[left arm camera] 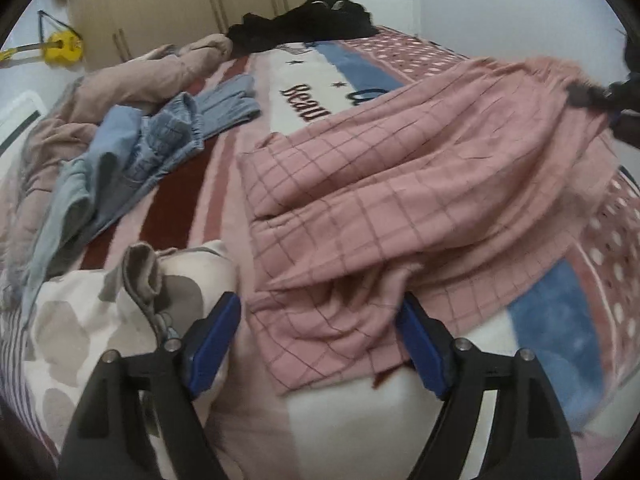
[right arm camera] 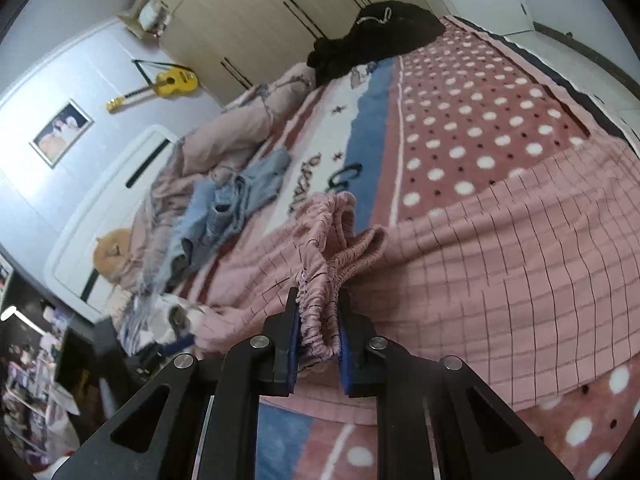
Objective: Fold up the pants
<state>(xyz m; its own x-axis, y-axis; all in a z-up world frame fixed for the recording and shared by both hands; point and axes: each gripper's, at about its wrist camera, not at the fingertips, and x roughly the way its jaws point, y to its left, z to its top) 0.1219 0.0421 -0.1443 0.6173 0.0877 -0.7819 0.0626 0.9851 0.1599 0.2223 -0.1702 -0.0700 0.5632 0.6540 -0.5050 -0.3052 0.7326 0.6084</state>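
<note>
Pink checked pants lie spread across the bed, folded over themselves, with the leg ends toward the near edge. My left gripper is open and empty, its blue pads on either side of the near leg hem. My right gripper is shut on the bunched elastic waistband of the pink pants and holds it lifted. The right gripper also shows at the far right edge of the left wrist view, gripping the fabric.
The bed has a pink, white and blue patterned blanket. Blue jeans, a beige duvet, a black garment and a spotted pillow lie on it. A wardrobe and yellow guitar stand behind.
</note>
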